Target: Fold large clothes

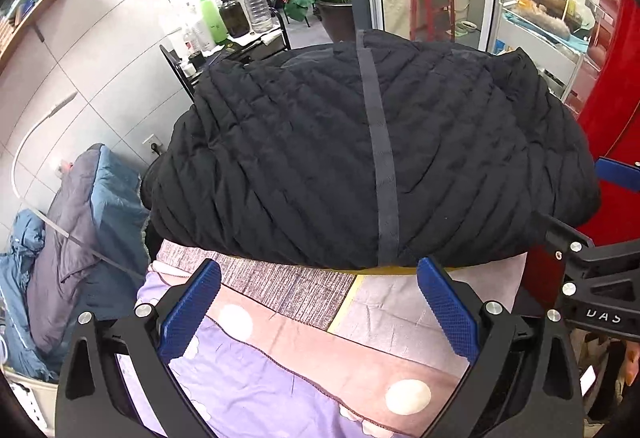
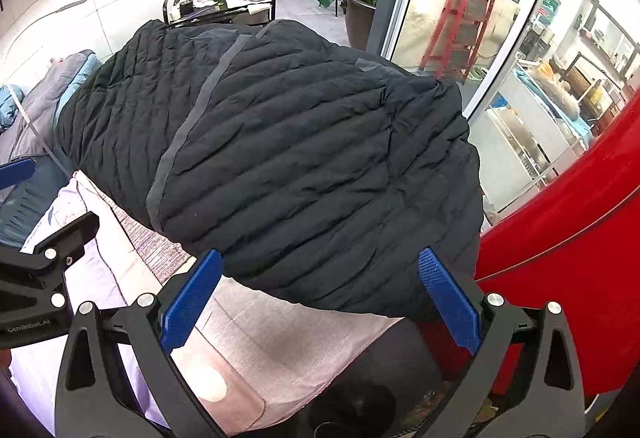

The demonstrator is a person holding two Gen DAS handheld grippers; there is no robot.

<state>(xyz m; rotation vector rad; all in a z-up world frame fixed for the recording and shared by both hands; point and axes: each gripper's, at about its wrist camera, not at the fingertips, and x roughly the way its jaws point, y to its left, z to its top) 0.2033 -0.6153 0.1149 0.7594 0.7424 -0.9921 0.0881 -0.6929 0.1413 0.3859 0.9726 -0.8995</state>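
Black quilted jacket (image 1: 372, 154) lies bunched on the patchwork cloth (image 1: 280, 338) of the table, just ahead of both grippers. Left gripper (image 1: 318, 302) and right gripper (image 2: 320, 298) both have their blue fingers spread wide, gripping nothing. Only the left view shows the grey-and-blue clothes (image 1: 76, 238) heaped beside the table — only the right shows the jacket's edge hanging over the table's right end, against a red panel (image 2: 568, 222).

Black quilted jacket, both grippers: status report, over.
Left gripper open, holding nothing. Right gripper open, at the hem. Black quilted jacket lies bundled on the patchwork cloth. Nothing between jaws and jacket.
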